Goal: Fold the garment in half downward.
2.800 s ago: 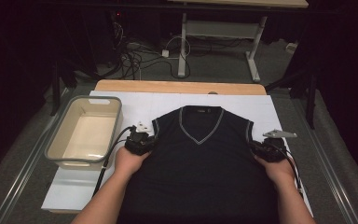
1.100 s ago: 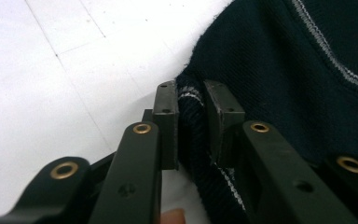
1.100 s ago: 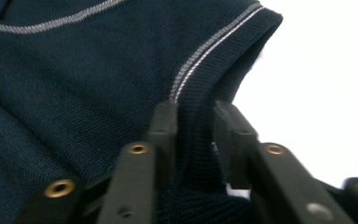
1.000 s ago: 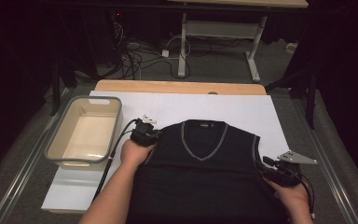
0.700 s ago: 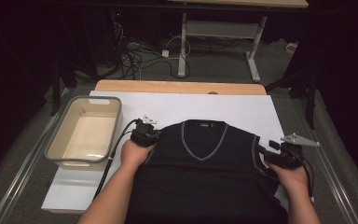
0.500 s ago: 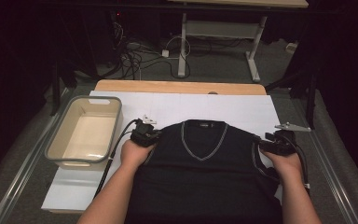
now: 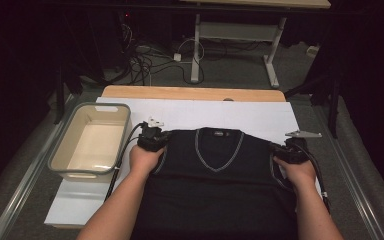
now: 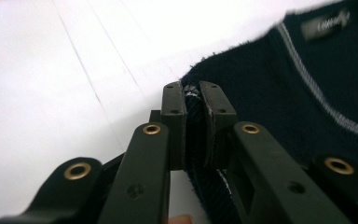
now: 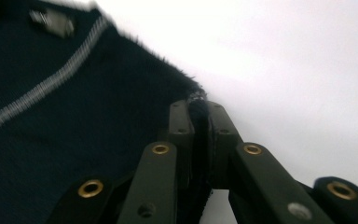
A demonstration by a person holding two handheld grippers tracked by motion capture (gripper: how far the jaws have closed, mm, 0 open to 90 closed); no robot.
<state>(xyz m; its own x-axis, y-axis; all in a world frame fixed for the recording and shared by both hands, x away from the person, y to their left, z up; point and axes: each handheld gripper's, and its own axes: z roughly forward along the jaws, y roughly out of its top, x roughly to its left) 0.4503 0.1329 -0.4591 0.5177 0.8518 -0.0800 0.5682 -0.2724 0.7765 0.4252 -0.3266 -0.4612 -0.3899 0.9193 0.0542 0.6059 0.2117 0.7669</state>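
Note:
A dark navy sleeveless V-neck sweater [image 7: 220, 175] with grey trim lies flat on the white table cover [image 7: 220, 116], neck toward the far side. My left gripper [image 7: 151, 138] is shut on the sweater's left shoulder edge [image 8: 223, 74], the knit pinched between its jaws [image 8: 194, 95]. My right gripper [image 7: 291, 150] is shut on the right shoulder edge [image 9: 121, 93], with fabric squeezed between its jaws [image 9: 199, 109]. A label [image 8: 326, 21] shows at the neckline.
A beige plastic tub [image 7: 91, 142] with a grey rim stands empty at the left of the sweater. The wooden table edge [image 7: 192, 93] runs along the far side. Cables and table legs lie on the floor beyond. White cover is bare past the collar.
The sweater slid toward me. My right gripper dropped low at the right edge, then came back up to the right shoulder and holds it. The left gripper barely moved.

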